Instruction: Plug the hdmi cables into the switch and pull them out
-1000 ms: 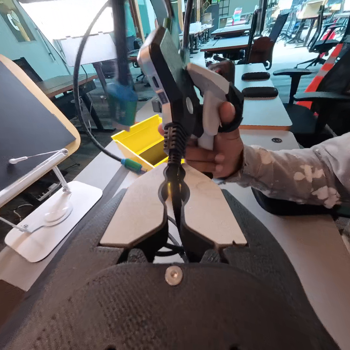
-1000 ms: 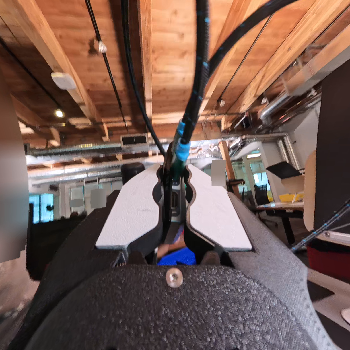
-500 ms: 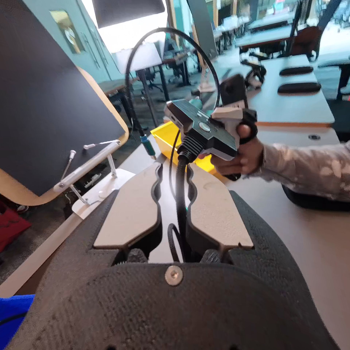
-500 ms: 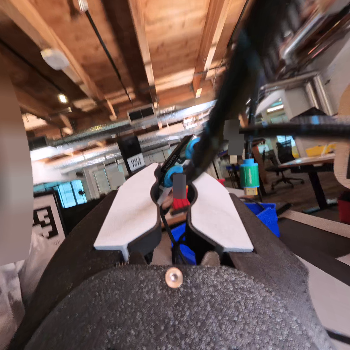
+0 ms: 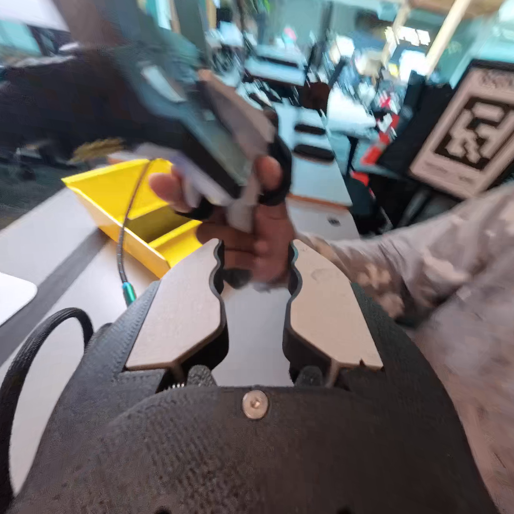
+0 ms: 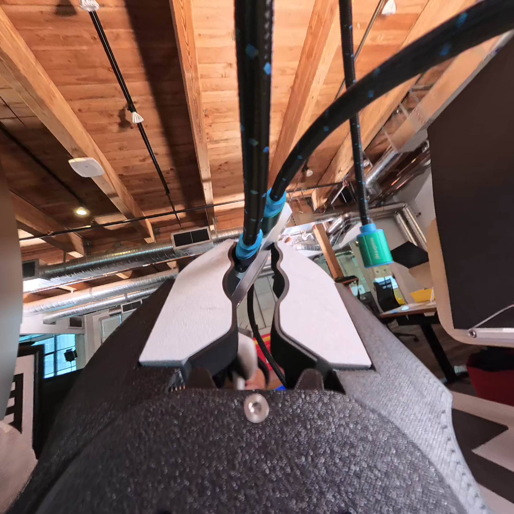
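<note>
While two HDMI cables (image 6: 251, 155) are sitting plugged in, the switch (image 6: 257, 267) is leaning in the loosely parted right hand-held gripper (image 6: 251, 267).
The left hand-held gripper (image 5: 254, 267) is hanging released and empty above the desk (image 5: 50, 230), a loose green-ended cable (image 5: 126, 242) trailing beside the yellow bin (image 5: 133, 200); a third, unplugged green plug (image 6: 374, 247) is dangling near the switch. Judging by this, pulling well means clamping the switch firmly first, then drawing each plug straight out by its body, not the cord.
</note>
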Demonstrator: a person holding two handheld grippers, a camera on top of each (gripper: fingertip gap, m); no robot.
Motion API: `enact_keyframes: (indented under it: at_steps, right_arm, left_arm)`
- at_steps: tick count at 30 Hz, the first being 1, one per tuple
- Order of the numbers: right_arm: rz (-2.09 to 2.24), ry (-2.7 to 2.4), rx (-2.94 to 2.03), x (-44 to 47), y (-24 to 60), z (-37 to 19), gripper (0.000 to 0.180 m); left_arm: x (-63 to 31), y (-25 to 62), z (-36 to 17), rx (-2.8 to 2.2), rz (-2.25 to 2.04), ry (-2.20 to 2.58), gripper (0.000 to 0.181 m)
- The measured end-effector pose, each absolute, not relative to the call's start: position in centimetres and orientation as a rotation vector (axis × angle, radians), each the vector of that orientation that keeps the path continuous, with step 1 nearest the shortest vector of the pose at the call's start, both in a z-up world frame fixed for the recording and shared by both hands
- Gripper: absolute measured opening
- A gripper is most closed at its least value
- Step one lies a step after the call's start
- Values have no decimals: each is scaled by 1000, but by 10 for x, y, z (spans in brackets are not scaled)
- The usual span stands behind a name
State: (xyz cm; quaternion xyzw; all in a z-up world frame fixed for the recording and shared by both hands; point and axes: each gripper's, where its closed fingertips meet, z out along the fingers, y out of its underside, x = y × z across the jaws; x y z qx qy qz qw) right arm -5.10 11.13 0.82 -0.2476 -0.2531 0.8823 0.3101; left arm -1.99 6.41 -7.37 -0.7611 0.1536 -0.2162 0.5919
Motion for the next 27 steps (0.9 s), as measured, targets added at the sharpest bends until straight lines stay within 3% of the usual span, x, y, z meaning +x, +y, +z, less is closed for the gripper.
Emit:
enact_keyframes:
  at_steps: [4, 14, 20, 27]
  right_arm:
    - [2337, -640, -616, -43, 112, 16, 23]
    - [2292, -818, -585, -53, 95, 6, 23]
    - [2055, -1180, -507, -63, 46, -10, 23]
    - [2105, -1261, -616, -62, 57, -7, 13]
  left_arm:
    - [-45, 80, -47, -1467, -613, 111, 47]
    - [-35, 56, -14, -1204, -995, 160, 58]
    - [-60, 52, -10, -1113, -909, 86, 29]
    - [-68, 41, -11, -1109, -669, 214, 26]
